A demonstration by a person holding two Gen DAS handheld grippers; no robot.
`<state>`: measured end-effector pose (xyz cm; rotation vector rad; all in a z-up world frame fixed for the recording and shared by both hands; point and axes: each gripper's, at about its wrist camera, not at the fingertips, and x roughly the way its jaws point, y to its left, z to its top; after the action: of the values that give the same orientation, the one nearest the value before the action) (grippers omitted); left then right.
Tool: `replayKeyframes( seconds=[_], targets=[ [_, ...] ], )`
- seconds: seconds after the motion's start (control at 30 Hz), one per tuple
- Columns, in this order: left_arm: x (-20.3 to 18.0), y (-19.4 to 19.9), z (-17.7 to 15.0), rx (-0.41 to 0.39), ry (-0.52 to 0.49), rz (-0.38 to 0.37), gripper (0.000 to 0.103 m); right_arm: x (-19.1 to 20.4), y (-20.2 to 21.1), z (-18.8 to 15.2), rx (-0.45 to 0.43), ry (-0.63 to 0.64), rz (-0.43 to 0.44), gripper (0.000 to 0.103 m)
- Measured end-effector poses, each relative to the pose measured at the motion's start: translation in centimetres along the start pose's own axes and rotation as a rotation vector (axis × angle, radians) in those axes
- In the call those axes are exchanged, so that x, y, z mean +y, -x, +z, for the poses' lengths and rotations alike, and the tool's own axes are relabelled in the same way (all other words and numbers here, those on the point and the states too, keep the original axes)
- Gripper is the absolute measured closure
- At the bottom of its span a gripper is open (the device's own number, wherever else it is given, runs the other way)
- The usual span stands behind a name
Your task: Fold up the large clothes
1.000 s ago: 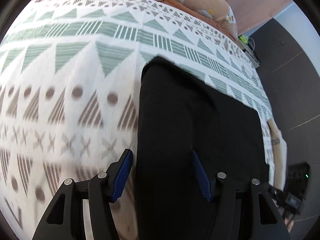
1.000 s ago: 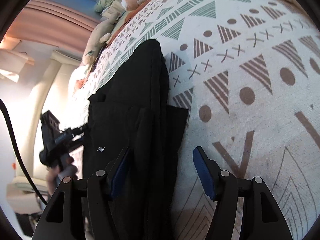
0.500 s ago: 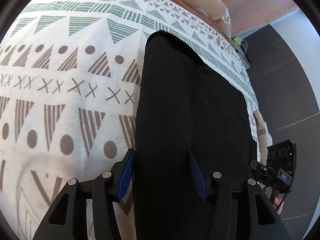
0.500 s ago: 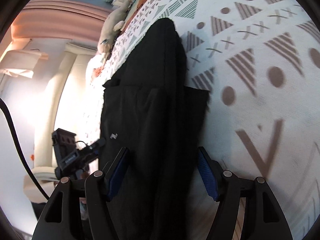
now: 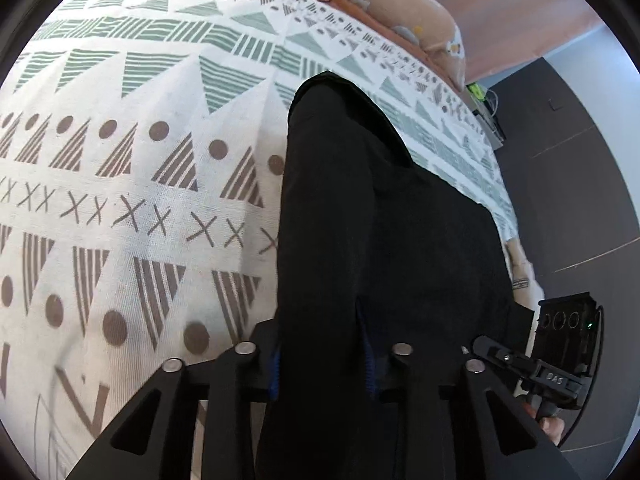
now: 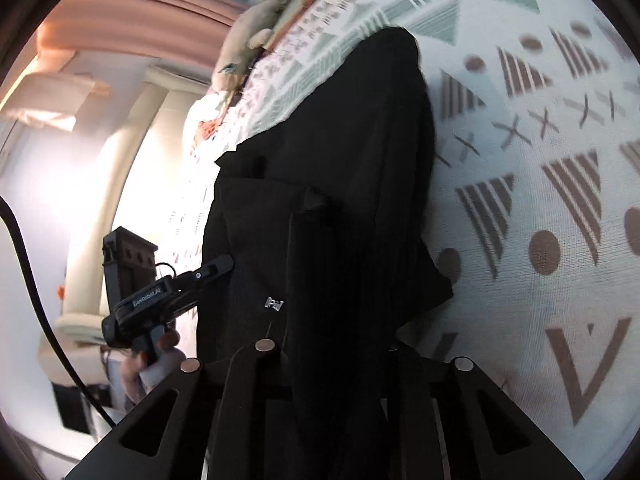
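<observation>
A black garment [image 5: 380,240] lies lengthwise on a white bedspread [image 5: 140,200] patterned with green and brown shapes. My left gripper [image 5: 322,354] is at its near edge. Its jaws are closing, with a raised fold of black cloth pinched between the blue pads. In the right wrist view the same garment [image 6: 340,160] shows a small silver logo [image 6: 274,303]. My right gripper [image 6: 334,360] is also closing, and bunched black cloth fills the gap and hides the pads. Each view shows the other gripper at the garment's side: the right gripper [image 5: 486,350] and the left gripper [image 6: 218,266].
A tan plush pillow [image 5: 420,12] and a beige soft toy [image 6: 256,32] lie at the bed's far end. Dark floor [image 5: 580,200] borders one side of the bed. Cream furniture [image 6: 132,140] and a black cable [image 6: 24,260] are on the other side.
Both pairs of jaws have narrowed from wide apart onto the garment's near edge, and cloth now bunches up between them. The right hand has shifted along the garment.
</observation>
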<state>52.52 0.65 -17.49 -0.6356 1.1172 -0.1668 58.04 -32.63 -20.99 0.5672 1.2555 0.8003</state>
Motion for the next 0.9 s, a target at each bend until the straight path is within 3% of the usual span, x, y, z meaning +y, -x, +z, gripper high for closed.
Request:
replayKeyframes(
  seconds=[0.53, 0.9],
  targets=[
    [-4.9, 10.6, -4.7, -0.094, -0.075, -0.079, 0.079, 9.6, 8.5, -6.0, -0.222, 0.106, -0.126, 0.087],
    [-7.2, 16.8, -7.8, -0.141, -0.154, -0.115, 0.08, 14.2, 12.1, -10.5, -0.32, 0.12, -0.154, 0.087]
  ],
)
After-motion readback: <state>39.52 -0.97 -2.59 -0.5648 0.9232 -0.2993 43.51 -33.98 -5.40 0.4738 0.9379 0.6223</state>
